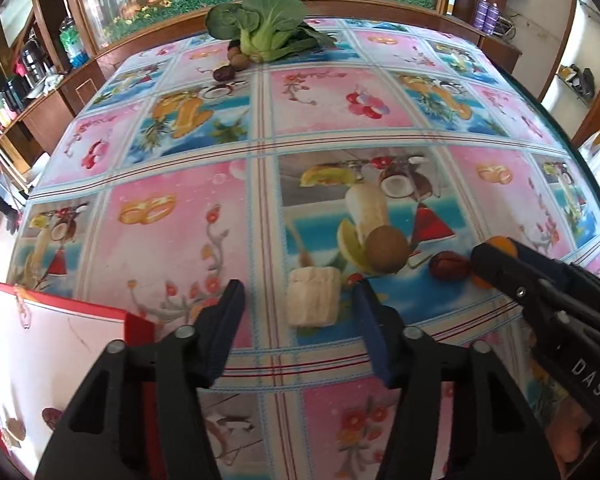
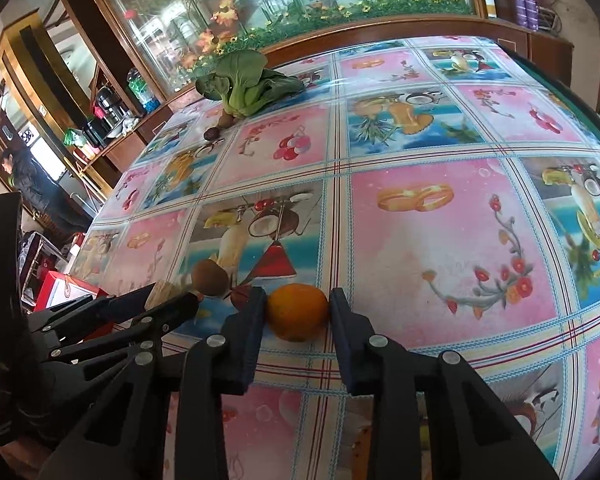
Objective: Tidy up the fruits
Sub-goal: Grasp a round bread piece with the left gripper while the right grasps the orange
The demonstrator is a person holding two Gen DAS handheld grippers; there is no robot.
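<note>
We close the right gripper (image 2: pixel 298 312) on the orange (image 2: pixel 297 311) beside the kiwi (image 2: pixel 209 277); left gripper (image 1: pixel 300 300) gapes empty; next, lift.

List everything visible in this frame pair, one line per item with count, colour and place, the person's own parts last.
orange: 1, orange, near table edge, between the right jaws
kiwi: 1, brown, just left of the date
date: 1, dark red-brown, beside the orange
banana piece: 1, pale cream, ahead of the left jaws
bok choy: 1, green, far table edge
small fruits: about 3, brown and dark red, at the bok choy's base
box: 1, red with white inside, near left; small dark items inside
tablecloth: 1, pink and blue fruit print
left gripper: 1, black, open
right gripper: 1, black, jaws at the orange's sides
</note>
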